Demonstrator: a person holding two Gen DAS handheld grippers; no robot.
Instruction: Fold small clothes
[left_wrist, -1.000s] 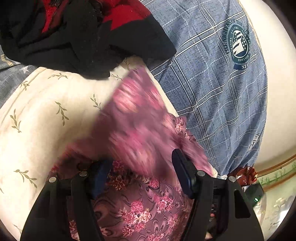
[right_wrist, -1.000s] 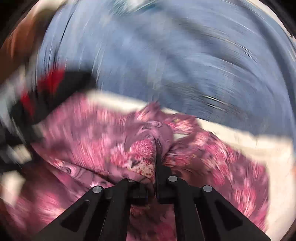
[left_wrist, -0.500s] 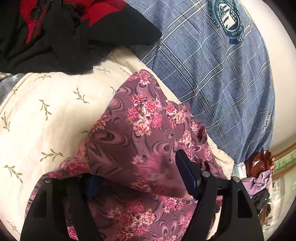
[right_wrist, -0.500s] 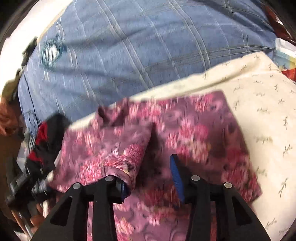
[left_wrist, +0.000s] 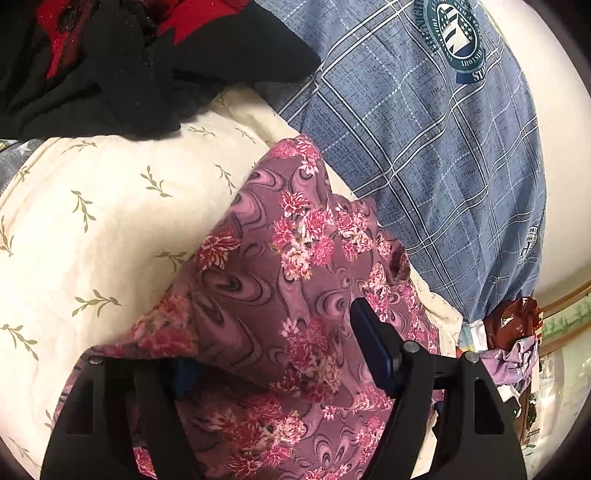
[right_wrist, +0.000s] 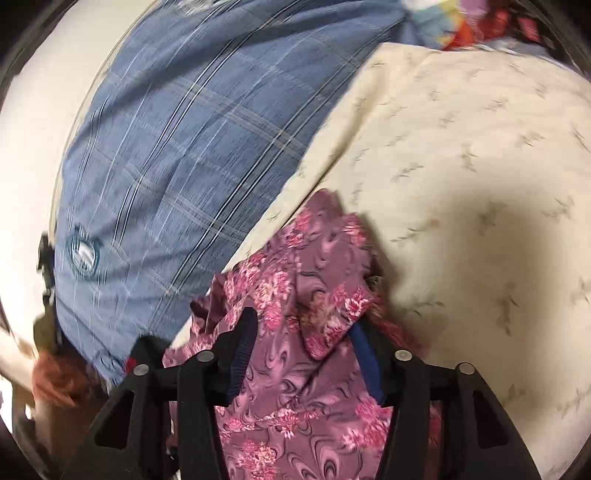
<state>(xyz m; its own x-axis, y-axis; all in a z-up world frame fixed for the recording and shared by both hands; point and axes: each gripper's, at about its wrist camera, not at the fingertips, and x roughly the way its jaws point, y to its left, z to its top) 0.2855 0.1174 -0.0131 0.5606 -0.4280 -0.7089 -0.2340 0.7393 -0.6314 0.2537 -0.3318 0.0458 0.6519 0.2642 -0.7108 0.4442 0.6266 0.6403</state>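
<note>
Both grippers tilt steeply down over the bed, and the floral purple garment (left_wrist: 280, 280) lies under them on the cream leaf-print cover (left_wrist: 92, 229), right beside the blue checked pillow (left_wrist: 424, 155). Up at the far left sits a heap of black and red clothing (left_wrist: 129, 55), apart from the garment.

The left gripper (left_wrist: 280, 354) points down and forward, jaws wide. Its right finger shows clear above the cloth, blue pad facing inward; the left finger is tucked under a folded flap of the garment, so only a sliver of its pad shows. The fold sits between the fingers, but the pads are not squeezing it.

Over to the right gripper (right_wrist: 303, 354) — also pitched down, over the near end of the same garment (right_wrist: 295, 398). Its jaws are opening, about halfway wide. A bunched, turned-over corner of the fabric rises between the pads; the right pad looks to brush the edge of that flap, while the left pad stands free of it. No pinch on the cloth that I can see. The view is a little smeared, especially across the pillow (right_wrist: 184, 140) on the left. The cover (right_wrist: 480, 184) spreads wide to the right, a soft shadow on it.
</note>
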